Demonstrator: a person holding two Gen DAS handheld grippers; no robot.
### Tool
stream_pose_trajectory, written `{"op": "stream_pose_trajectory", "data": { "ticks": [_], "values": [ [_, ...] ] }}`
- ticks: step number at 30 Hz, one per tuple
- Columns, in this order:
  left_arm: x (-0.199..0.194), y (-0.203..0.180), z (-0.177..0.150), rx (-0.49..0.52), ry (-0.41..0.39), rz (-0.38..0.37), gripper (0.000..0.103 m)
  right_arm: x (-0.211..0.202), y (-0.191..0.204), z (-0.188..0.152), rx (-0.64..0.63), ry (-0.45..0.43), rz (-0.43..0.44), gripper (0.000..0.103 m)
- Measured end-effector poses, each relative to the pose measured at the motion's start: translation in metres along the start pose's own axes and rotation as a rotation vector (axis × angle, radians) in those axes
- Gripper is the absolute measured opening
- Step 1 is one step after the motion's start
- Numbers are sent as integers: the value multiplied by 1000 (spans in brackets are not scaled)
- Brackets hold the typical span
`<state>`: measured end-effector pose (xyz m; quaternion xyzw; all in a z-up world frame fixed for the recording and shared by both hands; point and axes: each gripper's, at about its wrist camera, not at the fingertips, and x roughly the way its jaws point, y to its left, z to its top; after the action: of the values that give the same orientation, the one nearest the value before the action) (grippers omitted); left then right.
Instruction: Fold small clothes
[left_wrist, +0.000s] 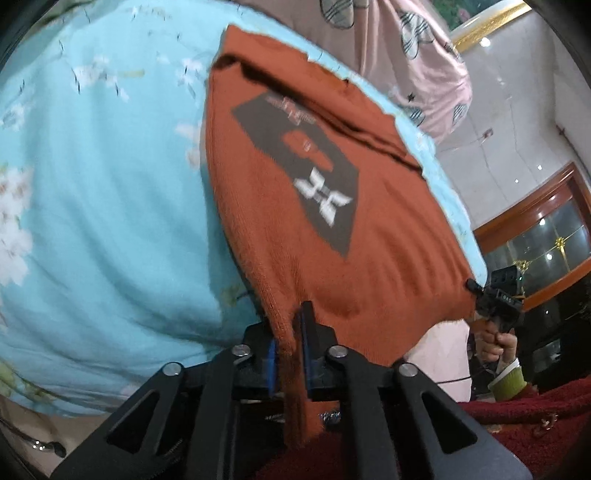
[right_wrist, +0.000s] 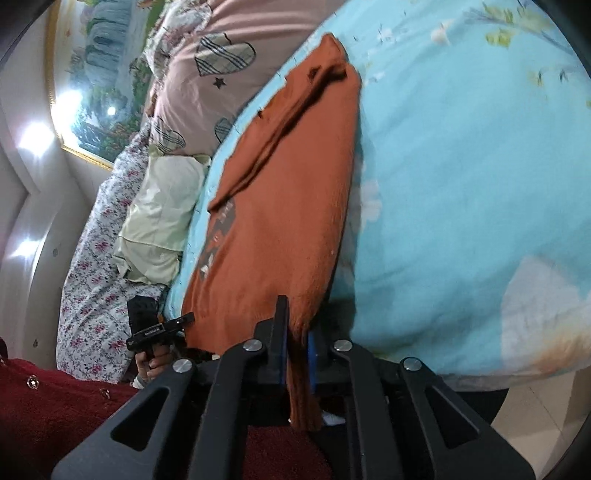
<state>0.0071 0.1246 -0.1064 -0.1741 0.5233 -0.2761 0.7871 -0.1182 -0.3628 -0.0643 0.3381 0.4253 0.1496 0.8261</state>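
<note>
An orange knit sweater (left_wrist: 295, 236) with a dark grey patch and white mark lies on the light blue floral bedcover (left_wrist: 103, 184). Its sleeves are folded across its far part. My left gripper (left_wrist: 291, 332) is shut on one near hem corner of the sweater. My right gripper (right_wrist: 295, 328) is shut on the other near hem corner of the sweater (right_wrist: 288, 206). The right gripper also shows in the left wrist view (left_wrist: 476, 288) at the sweater's right edge, and the left gripper shows in the right wrist view (right_wrist: 184, 319) at its left edge.
A pink quilt with plaid hearts (right_wrist: 229, 74) and a pale green pillow (right_wrist: 162, 214) lie beyond the sweater, beside a floral sheet (right_wrist: 96, 266). The blue bedcover (right_wrist: 461, 184) spreads wide. A wooden cabinet (left_wrist: 535, 236) stands off the bed. The person wears dark red.
</note>
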Motion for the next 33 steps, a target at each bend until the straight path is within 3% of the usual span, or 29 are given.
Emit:
{"op": "stream_pose_trajectory", "data": {
  "ticks": [2, 3, 5, 7, 8, 12, 20, 26, 33],
  "values": [
    [6, 1, -3, 3, 31, -18, 28, 4, -2, -4, -2, 16, -13, 27],
    [8, 0, -5, 6, 40, -28, 35, 5, -1, -7, -6, 10, -6, 27],
    [13, -4, -7, 28, 53, -34, 38, 6, 1, -9, -14, -5, -2, 27],
    [19, -13, -7, 68, 49, -4, 26, 9, 4, -10, -17, 0, 9, 8],
    [21, -16, -7, 88, 47, 13, 5, 8, 5, -10, -21, 2, 11, 7],
    [3, -29, -12, 148, -11, 29, 4, -14, 6, -18, -26, -29, 25, 7],
    [-34, -28, -10, 88, -126, -32, 3, -24, 22, -8, -43, -62, 105, 7],
    [-60, -48, 23, 107, -232, -100, 4, -47, 61, 39, -114, -186, 184, 7],
    [-81, -68, 111, 178, -390, -65, 4, -24, 85, 130, -169, -275, 144, 7]
  ]
}}
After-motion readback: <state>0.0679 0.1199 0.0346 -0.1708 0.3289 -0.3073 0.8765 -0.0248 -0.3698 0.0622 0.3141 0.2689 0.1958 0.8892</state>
